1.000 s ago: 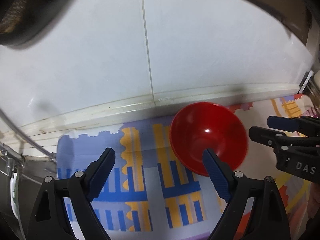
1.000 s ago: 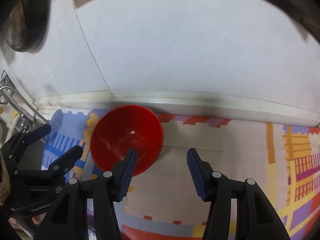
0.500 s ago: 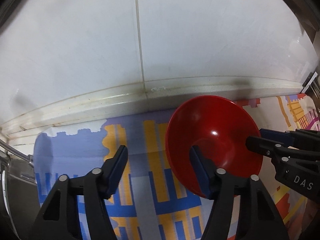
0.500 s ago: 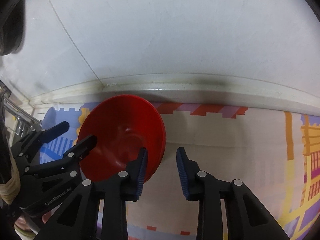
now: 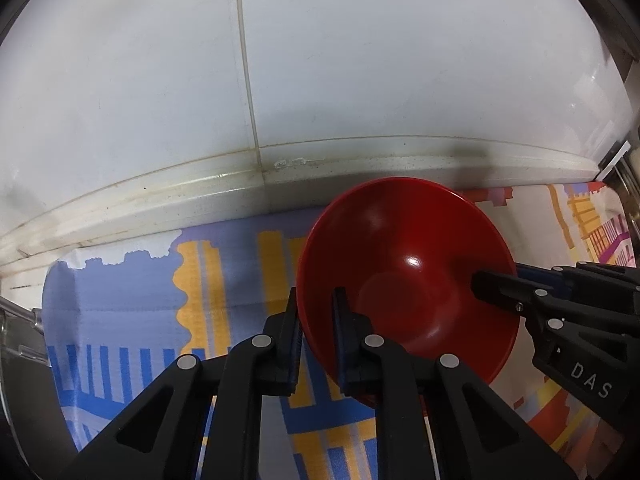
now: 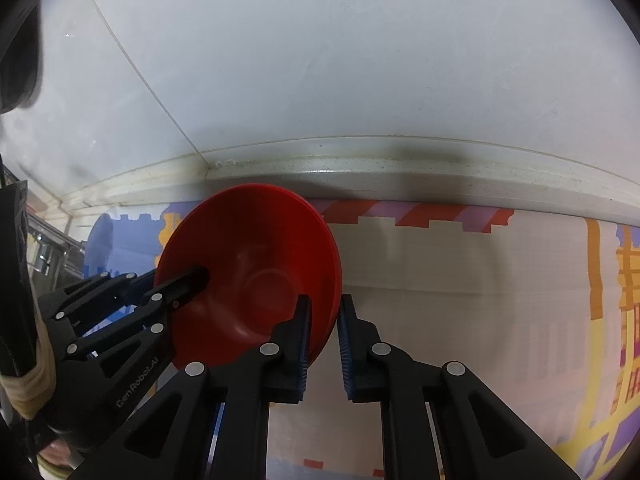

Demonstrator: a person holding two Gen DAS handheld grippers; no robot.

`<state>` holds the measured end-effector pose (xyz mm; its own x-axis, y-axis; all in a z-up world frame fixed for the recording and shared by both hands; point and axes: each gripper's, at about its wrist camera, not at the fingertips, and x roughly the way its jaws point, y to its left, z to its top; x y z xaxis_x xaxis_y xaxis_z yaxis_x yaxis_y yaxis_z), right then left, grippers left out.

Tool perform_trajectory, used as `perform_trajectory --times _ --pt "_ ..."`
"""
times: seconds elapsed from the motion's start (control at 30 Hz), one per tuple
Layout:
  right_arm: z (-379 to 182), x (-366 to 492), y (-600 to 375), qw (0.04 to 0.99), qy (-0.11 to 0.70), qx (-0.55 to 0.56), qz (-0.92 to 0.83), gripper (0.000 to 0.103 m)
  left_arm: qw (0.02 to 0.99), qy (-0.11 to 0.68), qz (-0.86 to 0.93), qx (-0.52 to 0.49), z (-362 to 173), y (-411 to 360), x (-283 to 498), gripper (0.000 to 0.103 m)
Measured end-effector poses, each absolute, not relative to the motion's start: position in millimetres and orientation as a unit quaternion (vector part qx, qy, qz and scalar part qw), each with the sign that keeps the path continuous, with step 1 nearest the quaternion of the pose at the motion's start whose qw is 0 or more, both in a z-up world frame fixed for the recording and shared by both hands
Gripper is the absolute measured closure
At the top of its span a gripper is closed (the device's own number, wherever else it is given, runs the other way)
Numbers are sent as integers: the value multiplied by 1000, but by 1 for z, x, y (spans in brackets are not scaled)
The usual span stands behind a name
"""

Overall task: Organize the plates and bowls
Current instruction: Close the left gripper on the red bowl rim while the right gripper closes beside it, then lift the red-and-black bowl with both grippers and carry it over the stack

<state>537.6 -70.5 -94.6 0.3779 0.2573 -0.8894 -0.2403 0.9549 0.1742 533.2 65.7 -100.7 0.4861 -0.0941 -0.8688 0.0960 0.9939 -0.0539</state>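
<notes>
Both my grippers, left (image 5: 316,336) and right (image 6: 323,336), have jaws clamped on opposite rims of the red bowl (image 5: 408,280). Its underside is hidden. It sits near the wall (image 5: 360,80); the mat (image 6: 460,280) is open rightward.

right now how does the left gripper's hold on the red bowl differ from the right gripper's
The left gripper clamps the red bowl at its left rim; the right gripper clamps the opposite, right rim. In the right wrist view the right gripper's rim shows layered edges, perhaps nested bowls; the left gripper's rim shows one. Both are shut with one finger inside and one outside the rim.
</notes>
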Motion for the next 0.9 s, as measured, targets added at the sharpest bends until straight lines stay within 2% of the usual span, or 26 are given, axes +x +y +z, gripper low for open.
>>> perform_trajectory --times 0.3,0.9 --pt "-89 529 -63 832 535 5 145 89 861 506 -50 -10 -89 61 519 89" --pt "-28 452 -95 858 495 -6 139 89 881 467 -71 -14 -24 38 439 89"
